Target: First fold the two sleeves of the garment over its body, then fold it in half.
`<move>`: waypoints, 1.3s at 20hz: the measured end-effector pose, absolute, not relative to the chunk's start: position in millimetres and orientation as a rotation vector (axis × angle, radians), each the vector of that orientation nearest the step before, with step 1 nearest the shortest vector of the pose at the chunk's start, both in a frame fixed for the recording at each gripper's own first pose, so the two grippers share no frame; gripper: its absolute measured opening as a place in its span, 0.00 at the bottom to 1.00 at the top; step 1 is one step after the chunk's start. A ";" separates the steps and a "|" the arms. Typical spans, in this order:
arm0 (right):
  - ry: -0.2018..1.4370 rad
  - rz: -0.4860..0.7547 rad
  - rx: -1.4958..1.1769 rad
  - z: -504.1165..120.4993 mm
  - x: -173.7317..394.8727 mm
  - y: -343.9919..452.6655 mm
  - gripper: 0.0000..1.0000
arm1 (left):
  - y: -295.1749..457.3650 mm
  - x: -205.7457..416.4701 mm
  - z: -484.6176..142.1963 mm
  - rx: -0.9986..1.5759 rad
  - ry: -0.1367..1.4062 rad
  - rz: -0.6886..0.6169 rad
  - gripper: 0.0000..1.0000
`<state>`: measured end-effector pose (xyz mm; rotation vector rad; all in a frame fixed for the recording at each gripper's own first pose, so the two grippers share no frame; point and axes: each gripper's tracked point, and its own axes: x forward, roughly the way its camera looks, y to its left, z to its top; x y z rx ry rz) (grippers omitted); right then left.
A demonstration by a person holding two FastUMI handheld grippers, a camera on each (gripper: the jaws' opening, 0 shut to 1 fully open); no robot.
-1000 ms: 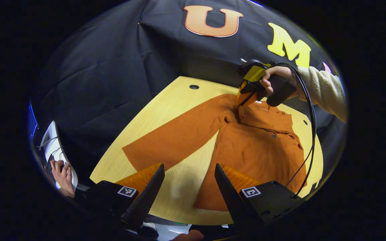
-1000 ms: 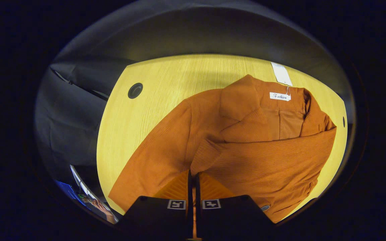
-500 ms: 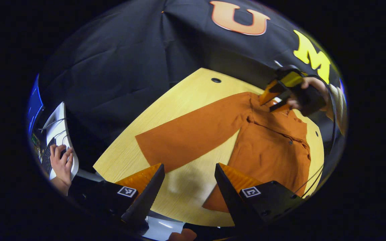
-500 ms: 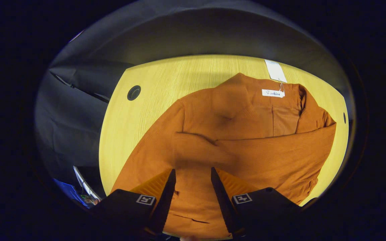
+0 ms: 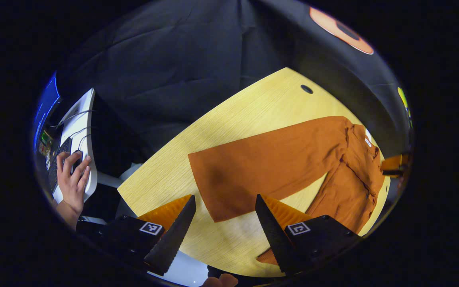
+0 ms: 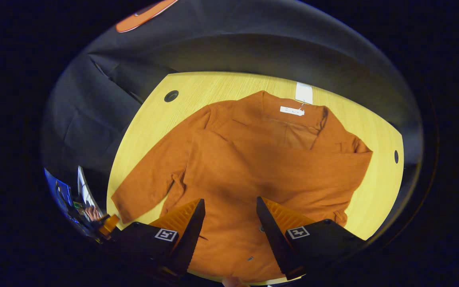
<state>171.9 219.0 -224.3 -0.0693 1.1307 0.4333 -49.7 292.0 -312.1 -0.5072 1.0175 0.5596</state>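
Now, in the left gripper view, the left gripper [image 5: 224, 217] is swung toward the cuff of the outstretched sleeve [image 5: 267, 165] since a second ago; its jaws are held wide, gripping nothing, above the cuff. The garment [image 5: 349, 187] lies flat on the table [image 5: 229, 119].

In the right gripper view, the right sleeve [image 6: 325, 175] is released across the garment's body, so one fold is judged done. The right gripper [image 6: 228, 221] is opened wide, nothing held, above the hem.
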 end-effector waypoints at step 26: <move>1.156 0.381 0.144 -241.1 -7.8 57.3 0.84 | 293.9 -25.0 -354.6 -0.751 1.349 0.610 0.29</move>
